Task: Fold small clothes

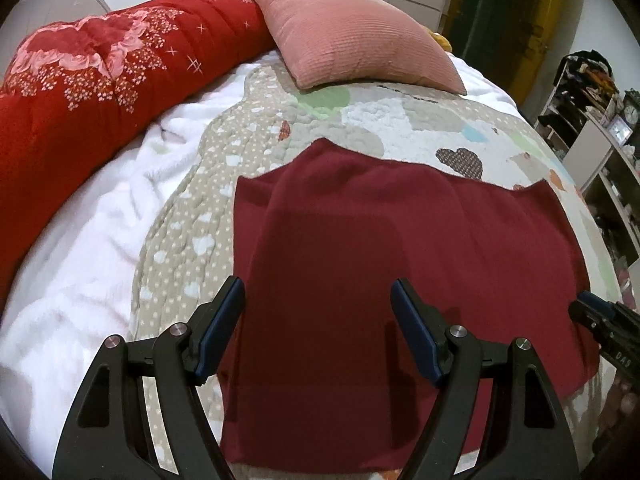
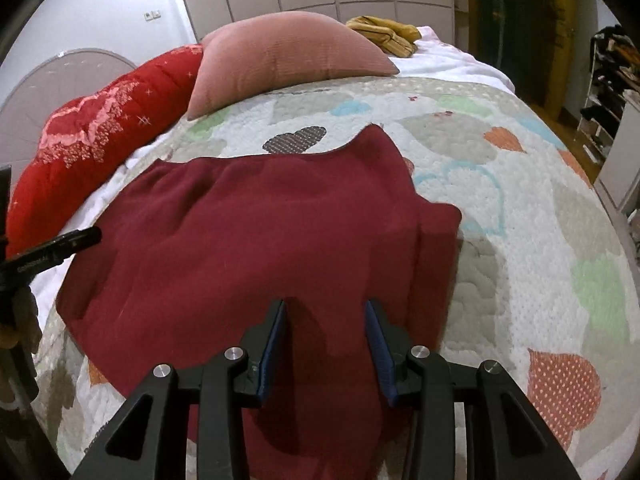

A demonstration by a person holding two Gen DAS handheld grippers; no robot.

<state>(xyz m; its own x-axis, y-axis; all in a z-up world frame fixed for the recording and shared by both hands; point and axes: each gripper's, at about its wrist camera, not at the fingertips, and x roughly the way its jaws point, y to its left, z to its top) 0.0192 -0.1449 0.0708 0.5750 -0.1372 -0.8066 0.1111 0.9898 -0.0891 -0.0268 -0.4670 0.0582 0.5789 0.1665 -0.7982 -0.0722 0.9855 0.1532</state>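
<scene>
A dark red garment (image 1: 384, 264) lies spread flat on the patterned quilt (image 1: 192, 216); it also shows in the right wrist view (image 2: 256, 240). My left gripper (image 1: 318, 286) is open, jaws wide apart, just above the garment's near left part, holding nothing. My right gripper (image 2: 325, 305) is open over the garment's near right part, holding nothing. The right gripper's tip (image 1: 590, 308) shows at the garment's right edge in the left wrist view. The left gripper's tip (image 2: 78, 238) shows at the garment's left edge in the right wrist view.
A pink pillow (image 1: 352, 36) and a red floral comforter (image 1: 100, 80) lie at the far side of the bed. A white fleece blanket (image 1: 80, 248) lies at the left. A yellow cloth (image 2: 384, 32) sits behind the pillow. Shelves (image 1: 592, 120) stand at the right.
</scene>
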